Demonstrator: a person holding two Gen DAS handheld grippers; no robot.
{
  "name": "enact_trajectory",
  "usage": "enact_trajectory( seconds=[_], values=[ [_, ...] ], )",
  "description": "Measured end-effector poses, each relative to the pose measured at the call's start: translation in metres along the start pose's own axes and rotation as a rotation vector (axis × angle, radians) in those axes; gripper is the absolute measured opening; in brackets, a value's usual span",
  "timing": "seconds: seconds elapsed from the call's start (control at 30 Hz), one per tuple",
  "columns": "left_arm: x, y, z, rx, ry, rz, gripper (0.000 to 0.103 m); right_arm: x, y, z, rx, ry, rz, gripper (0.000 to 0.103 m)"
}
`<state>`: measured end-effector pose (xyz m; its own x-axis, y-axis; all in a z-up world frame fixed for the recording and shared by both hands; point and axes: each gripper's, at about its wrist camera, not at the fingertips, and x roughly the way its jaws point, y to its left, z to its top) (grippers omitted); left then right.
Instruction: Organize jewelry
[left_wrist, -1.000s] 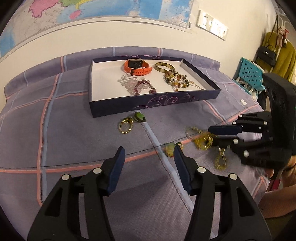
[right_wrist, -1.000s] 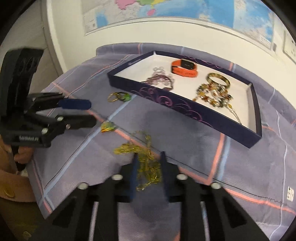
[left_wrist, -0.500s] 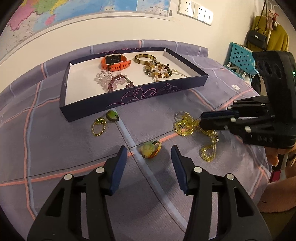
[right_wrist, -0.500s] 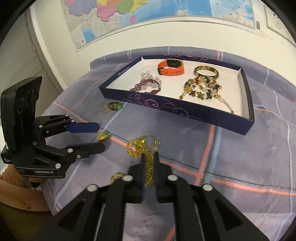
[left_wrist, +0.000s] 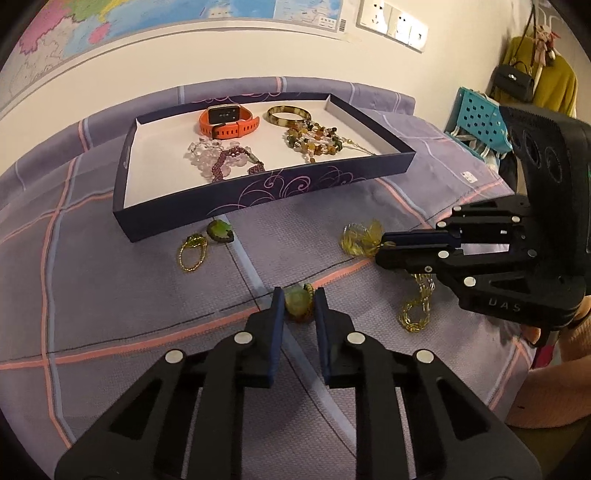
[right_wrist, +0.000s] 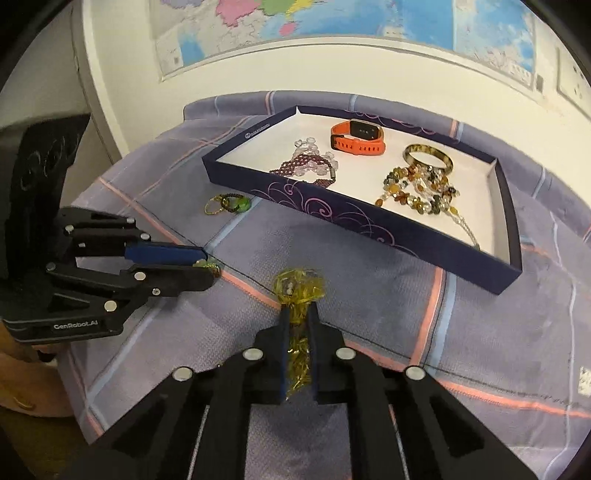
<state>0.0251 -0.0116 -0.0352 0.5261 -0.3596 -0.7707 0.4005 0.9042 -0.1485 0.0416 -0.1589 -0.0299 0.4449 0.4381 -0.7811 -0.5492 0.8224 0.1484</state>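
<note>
A dark blue tray holds an orange watch, a bangle, a pink and purple bead bracelet and a brown stone necklace. My left gripper is shut on a green stone ring on the cloth; it also shows in the right wrist view. My right gripper is shut on a yellow bead necklace, lifted, with its tail hanging. A green pendant with a gold loop lies before the tray.
A purple plaid cloth covers the table. A wall with a map stands behind the tray. A blue crate and hanging clothes are off the right edge.
My left gripper moved forward and closed on the green stone ring. My right gripper lifted the yellow necklace off the cloth and carried it toward the tray.
</note>
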Motion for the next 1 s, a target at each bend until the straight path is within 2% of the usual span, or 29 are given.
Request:
enact_trajectory(
  seconds=[0.23, 0.43, 0.8, 0.93, 1.0],
  values=[
    [-0.007, 0.001, 0.000, -0.028, -0.020, -0.028, 0.017, -0.014, -0.018, -0.001, 0.118, -0.036, 0.092, 0.005],
    [-0.018, 0.002, 0.005, -0.041, -0.054, -0.043, 0.017, -0.034, -0.026, 0.004, 0.170, -0.091, 0.144, 0.005],
    [-0.035, 0.003, 0.013, -0.045, -0.107, -0.051, 0.017, -0.065, -0.029, 0.019, 0.172, -0.173, 0.141, 0.005],
    [-0.036, 0.004, 0.013, -0.046, -0.110, -0.051, 0.017, -0.064, -0.029, 0.021, 0.171, -0.169, 0.129, 0.005],
    [-0.035, 0.005, 0.012, -0.049, -0.107, -0.054, 0.017, -0.052, -0.031, 0.018, 0.180, -0.127, 0.107, 0.005]
  ],
)
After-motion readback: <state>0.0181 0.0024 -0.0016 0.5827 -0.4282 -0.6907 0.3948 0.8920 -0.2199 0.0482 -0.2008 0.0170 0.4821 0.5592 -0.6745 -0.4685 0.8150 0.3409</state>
